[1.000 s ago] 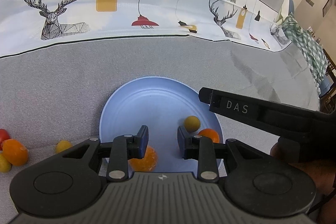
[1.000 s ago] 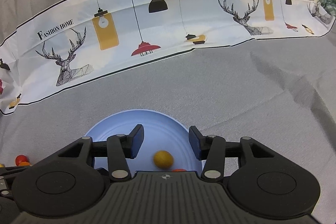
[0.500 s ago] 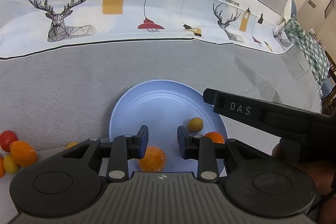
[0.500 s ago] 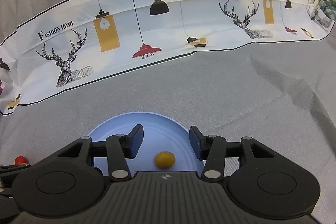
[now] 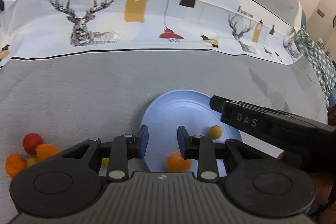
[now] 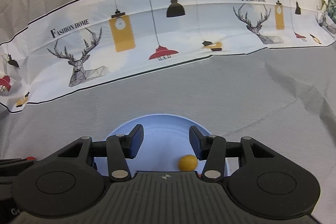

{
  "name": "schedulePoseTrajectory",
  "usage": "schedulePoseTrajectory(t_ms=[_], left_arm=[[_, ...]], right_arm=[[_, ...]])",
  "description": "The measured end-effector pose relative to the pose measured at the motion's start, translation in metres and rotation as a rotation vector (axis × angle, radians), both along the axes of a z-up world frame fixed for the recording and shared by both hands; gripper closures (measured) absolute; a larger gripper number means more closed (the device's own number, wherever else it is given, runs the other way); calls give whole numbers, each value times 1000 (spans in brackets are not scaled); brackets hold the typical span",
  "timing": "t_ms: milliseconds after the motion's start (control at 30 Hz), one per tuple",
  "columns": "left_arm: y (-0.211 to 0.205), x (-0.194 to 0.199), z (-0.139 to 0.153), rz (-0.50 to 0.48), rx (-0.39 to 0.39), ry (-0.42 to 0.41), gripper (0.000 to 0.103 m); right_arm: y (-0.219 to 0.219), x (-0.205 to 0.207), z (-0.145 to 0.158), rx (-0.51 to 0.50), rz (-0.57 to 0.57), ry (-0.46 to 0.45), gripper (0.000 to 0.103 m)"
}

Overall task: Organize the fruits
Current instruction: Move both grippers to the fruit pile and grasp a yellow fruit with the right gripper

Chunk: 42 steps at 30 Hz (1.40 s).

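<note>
We hold the left gripper with jaws apart and empty over the blue plate, an orange fruit beneath; the right gripper gapes empty too; next we likely fetch from the loose fruits left on the grey cloth.

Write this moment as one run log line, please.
left gripper: open, empty | right gripper: open, empty | blue plate: yellow fruit, orange fruit | loose fruits: on cloth, left
</note>
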<state>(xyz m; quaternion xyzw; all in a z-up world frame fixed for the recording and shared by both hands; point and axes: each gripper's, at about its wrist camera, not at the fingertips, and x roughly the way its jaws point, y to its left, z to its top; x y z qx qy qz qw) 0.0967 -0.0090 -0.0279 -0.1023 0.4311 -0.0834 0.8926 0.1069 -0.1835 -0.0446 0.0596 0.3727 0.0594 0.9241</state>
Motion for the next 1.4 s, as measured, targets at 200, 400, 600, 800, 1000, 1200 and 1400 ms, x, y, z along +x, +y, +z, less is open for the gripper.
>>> schedulePoseTrajectory(t_ms=[200,400,600,800,1000,1200,1400], left_arm=[[24,-1,5,47,-6,-7,70],[58,-1,11,121,-15,-8,70],[111,1,14,258,-58,13,70],[162,1,8,401,-114,68,70],[190,-1,-5,471,-138,147,70],[185,2,-21,439,-123,206,69],[174,7,-31,414,-111,231,69]], right_arm=[[12,-1,1,11,8,-23,78],[30,-4,0,27,49,-38,85],[58,-4,1,70,179,13,84],[104,-10,-6,36,339,63,84],[144,-14,-26,-36,428,129,70],[162,-10,-40,-121,417,150,64],[166,-6,-46,-160,408,176,65]])
